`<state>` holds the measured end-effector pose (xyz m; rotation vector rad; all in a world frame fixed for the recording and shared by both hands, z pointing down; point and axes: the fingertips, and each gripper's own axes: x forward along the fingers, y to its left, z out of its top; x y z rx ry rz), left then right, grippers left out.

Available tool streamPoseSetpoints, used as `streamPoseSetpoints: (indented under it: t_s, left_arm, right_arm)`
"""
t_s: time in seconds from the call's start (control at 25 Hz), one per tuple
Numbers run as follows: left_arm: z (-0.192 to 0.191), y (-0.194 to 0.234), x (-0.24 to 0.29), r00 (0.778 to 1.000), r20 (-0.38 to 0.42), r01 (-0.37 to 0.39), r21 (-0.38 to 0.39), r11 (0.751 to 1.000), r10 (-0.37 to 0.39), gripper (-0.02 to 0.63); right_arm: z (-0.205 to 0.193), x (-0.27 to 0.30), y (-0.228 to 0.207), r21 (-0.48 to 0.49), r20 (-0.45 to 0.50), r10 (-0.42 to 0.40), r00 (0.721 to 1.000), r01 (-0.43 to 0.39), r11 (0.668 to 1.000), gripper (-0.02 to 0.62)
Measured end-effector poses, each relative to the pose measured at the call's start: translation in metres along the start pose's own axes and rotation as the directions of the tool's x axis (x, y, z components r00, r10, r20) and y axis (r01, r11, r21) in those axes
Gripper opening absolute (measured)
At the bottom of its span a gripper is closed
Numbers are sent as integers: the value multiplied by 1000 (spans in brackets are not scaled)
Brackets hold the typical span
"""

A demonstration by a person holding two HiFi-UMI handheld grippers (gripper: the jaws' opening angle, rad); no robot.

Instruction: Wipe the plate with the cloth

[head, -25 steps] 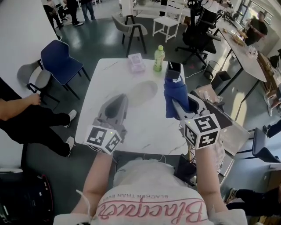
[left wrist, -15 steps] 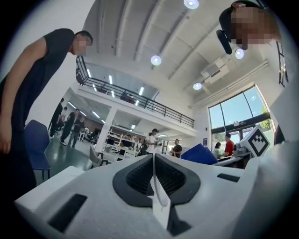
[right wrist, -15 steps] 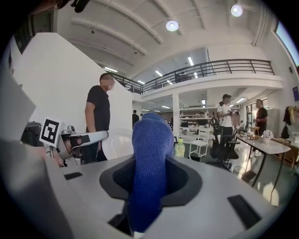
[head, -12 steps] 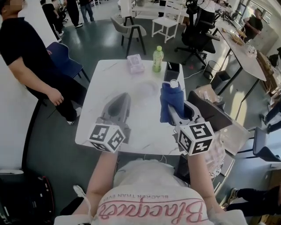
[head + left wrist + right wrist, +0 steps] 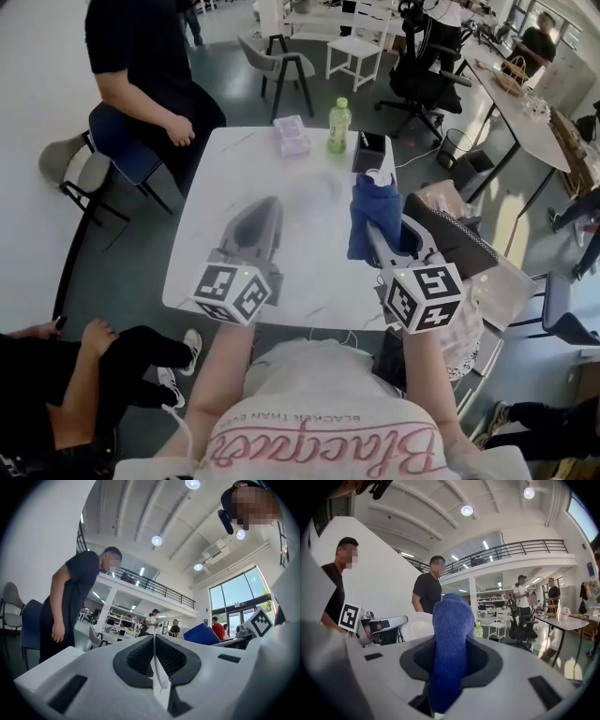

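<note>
Held above the white table (image 5: pixel 211 244), my left gripper (image 5: pixel 265 204) is shut on the rim of a pale, see-through plate (image 5: pixel 315 189). In the left gripper view the plate (image 5: pixel 158 679) shows edge-on as a thin white strip pinched between the closed jaws of the left gripper (image 5: pixel 153 638). To the right, my right gripper (image 5: pixel 376 225) is shut on a blue cloth (image 5: pixel 373 216) that sticks up past its tips. The right gripper view has the cloth (image 5: pixel 451 639) filling the right gripper (image 5: pixel 452 641), and the plate (image 5: pixel 419 626) shows white at its left. Cloth and plate stand apart.
At the table's far edge stand a green bottle (image 5: pixel 338 125), a pink box (image 5: pixel 292 134) and a black holder (image 5: pixel 371 149). A person (image 5: pixel 150 56) sits on the blue chair at the far left corner. Another person's legs (image 5: pixel 112 361) are at the near left.
A person in black has come round the left side and sat down on the blue chair. Both grippers keep roughly their places, still holding the plate and the cloth.
</note>
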<state>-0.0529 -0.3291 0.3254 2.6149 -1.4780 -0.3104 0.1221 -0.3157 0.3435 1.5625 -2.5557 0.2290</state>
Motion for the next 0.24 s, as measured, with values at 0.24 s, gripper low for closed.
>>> streamPoseSetpoints:
  t_s: [0.24]
  left_arm:
    - [0,-5,0,1000,-2,6,-2,1000,-6,12]
  right_arm:
    - [-1,-4,0,-2,-4,5,1000,-5,1000,118]
